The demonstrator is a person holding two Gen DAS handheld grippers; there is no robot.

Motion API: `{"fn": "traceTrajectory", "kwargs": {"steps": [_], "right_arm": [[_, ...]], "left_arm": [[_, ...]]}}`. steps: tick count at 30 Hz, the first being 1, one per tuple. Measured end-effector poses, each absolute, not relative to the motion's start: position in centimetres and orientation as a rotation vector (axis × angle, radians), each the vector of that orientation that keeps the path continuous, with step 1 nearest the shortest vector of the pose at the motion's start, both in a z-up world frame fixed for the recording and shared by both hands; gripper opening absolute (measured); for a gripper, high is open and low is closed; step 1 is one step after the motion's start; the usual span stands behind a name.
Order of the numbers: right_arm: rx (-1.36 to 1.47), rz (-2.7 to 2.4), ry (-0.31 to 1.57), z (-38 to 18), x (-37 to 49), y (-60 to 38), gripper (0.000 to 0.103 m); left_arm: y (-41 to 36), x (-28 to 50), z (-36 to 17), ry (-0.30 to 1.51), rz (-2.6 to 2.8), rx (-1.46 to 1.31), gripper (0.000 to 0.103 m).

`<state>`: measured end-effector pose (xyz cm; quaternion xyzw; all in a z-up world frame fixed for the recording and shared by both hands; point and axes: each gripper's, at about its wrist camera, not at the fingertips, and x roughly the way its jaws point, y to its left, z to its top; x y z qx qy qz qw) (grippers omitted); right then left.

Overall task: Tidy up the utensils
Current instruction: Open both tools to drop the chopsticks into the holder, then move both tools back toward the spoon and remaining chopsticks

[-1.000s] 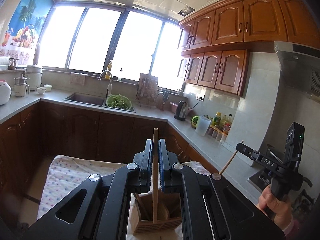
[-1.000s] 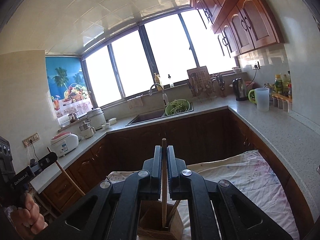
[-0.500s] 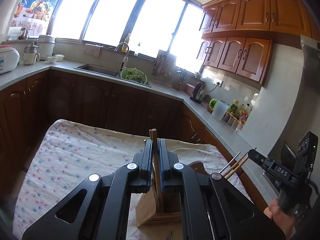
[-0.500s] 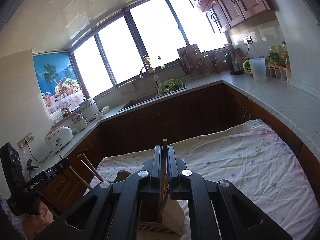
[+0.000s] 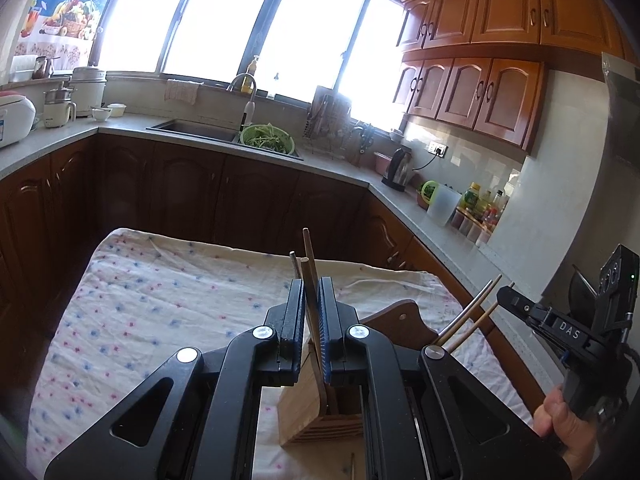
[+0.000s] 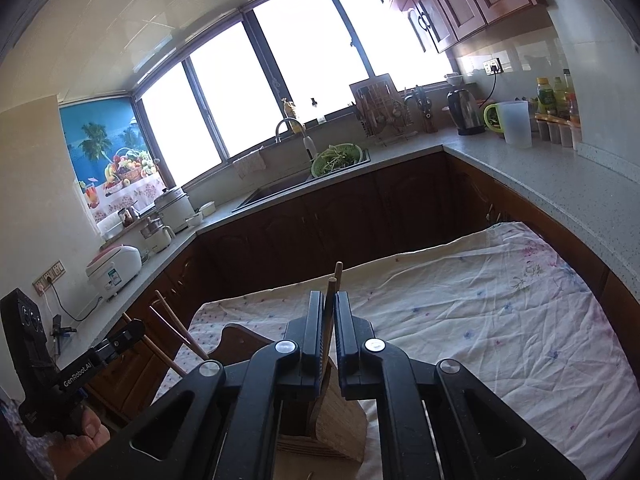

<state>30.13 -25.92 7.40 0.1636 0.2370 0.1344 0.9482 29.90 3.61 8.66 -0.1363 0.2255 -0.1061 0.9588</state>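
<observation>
- The left gripper (image 5: 311,312) is clenched on wooden chopsticks (image 5: 308,256), which stand slightly tilted between its blue-lined pads.
- The lower ends of those chopsticks reach down into a wooden holder (image 5: 316,408) that stands on the worktop just below the gripper.
- The right gripper (image 6: 329,320) is likewise clenched on a pair of wooden chopsticks (image 6: 335,280), their tips rising a little above its fingers.
- Below it the same wooden holder (image 6: 340,428) shows, and the gripped sticks run down toward its open top.
- In the left wrist view the right gripper appears at the right edge, held by a hand (image 5: 568,432), with thin sticks (image 5: 468,320) slanting down from its tip.
- In the right wrist view the left gripper shows at the lower left, also with sticks (image 6: 176,328) angled down from it.
- The worktop is covered by a white cloth with small coloured flowers (image 5: 160,304).
- A dark wooden board (image 5: 400,320) lies on the cloth just behind the holder.
- Further back, a green colander of greens (image 6: 338,158) sits at the sink.
</observation>
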Motion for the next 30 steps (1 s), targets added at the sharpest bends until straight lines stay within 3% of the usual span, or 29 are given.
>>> {"fn": "traceTrajectory", "kwargs": {"steps": [5,6,7,8,9,10,12,14,16,17,18,30], "right_arm": [[0.332,0.284,0.495,7.4,30.3,-25.9,0.011],[0.330,0.289,0.494,7.4,30.2,-25.9,0.014],[0.328,0.290,0.492,7.5,30.1,-25.9,0.025],[0.331,0.295,0.484,7.6,29.9,-26.0,0.034],[0.338,0.299,0.475,7.7,29.6,-26.1,0.052],[0.347,0.300,0.465,7.8,29.3,-26.2,0.058],[0.358,0.301,0.451,8.0,28.8,-26.6,0.058],[0.371,0.302,0.443,8.1,28.4,-26.9,0.067],[0.376,0.300,0.433,8.3,27.8,-27.2,0.091],[0.376,0.300,0.427,8.3,27.4,-27.3,0.098],[0.378,0.304,0.421,8.4,27.0,-27.5,0.103],[0.411,0.309,0.454,7.1,22.1,-29.3,0.103]], "left_arm": [[3.7,30.1,8.8,0.483,-0.219,-0.275,0.007],[3.7,30.0,8.8,0.488,-0.223,-0.277,0.008],[3.9,30.0,8.8,0.489,-0.223,-0.277,0.012],[4.0,29.8,8.9,0.490,-0.215,-0.277,0.023],[4.1,29.6,8.9,0.489,-0.204,-0.280,0.031],[4.3,29.3,9.0,0.482,-0.199,-0.284,0.042],[4.6,28.7,9.1,0.474,-0.191,-0.289,0.046],[4.8,28.2,9.1,0.481,-0.181,-0.292,0.062],[5.0,27.4,9.0,0.472,-0.167,-0.290,0.078],[5.1,26.9,9.0,0.470,-0.156,-0.286,0.088],[5.2,26.5,8.8,0.472,-0.142,-0.282,0.091],[5.9,21.3,6.3,0.541,-0.121,-0.281,0.093]]}}
